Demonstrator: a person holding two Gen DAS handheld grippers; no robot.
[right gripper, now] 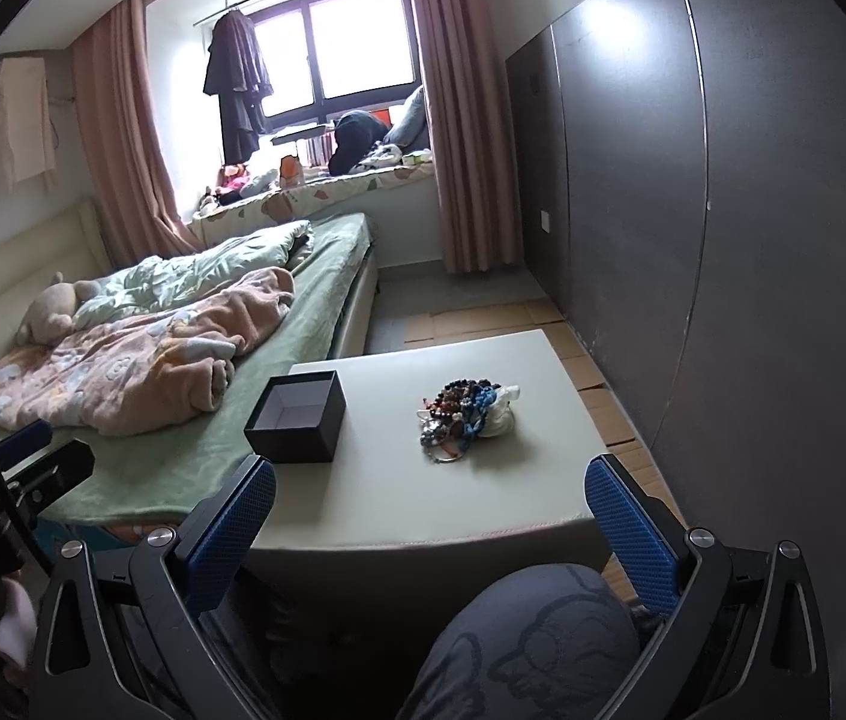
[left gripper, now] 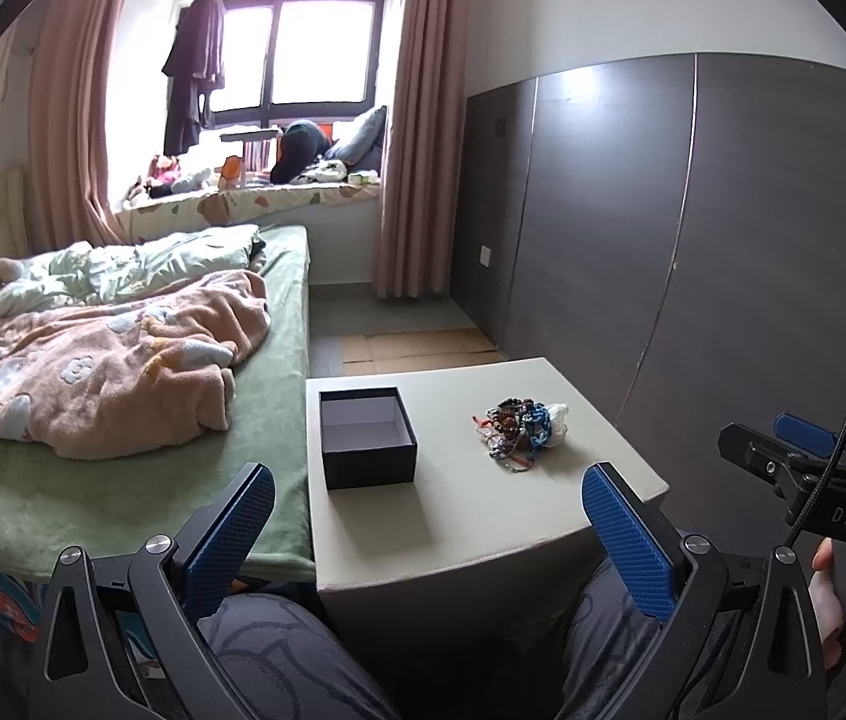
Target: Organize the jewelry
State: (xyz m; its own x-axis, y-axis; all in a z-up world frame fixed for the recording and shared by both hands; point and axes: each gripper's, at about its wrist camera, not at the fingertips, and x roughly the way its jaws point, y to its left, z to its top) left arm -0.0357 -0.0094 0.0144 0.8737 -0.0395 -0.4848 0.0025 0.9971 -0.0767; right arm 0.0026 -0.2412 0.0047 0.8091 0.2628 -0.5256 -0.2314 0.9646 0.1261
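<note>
A heap of beaded bracelets and cords (left gripper: 516, 432) (right gripper: 462, 420) lies on the right half of a small pale table (left gripper: 471, 516) (right gripper: 399, 492), with a white pouch against its right side. An open black box (left gripper: 368, 438) (right gripper: 298, 417), nothing inside it, stands on the table's left part. My left gripper (left gripper: 429, 531) hovers open over the table's near edge, holding nothing. My right gripper (right gripper: 430, 531) is also open, held back from the near edge, with nothing between its blue pads. The right gripper also shows at the right edge of the left wrist view (left gripper: 807, 468).
A bed (left gripper: 123, 420) (right gripper: 183, 420) with a green sheet and pink blanket adjoins the table on the left. A dark panelled wall (left gripper: 693, 240) (right gripper: 753, 240) runs along the right. The person's knees (left gripper: 279, 660) (right gripper: 531, 642) sit below the near table edge. Cardboard covers the floor beyond.
</note>
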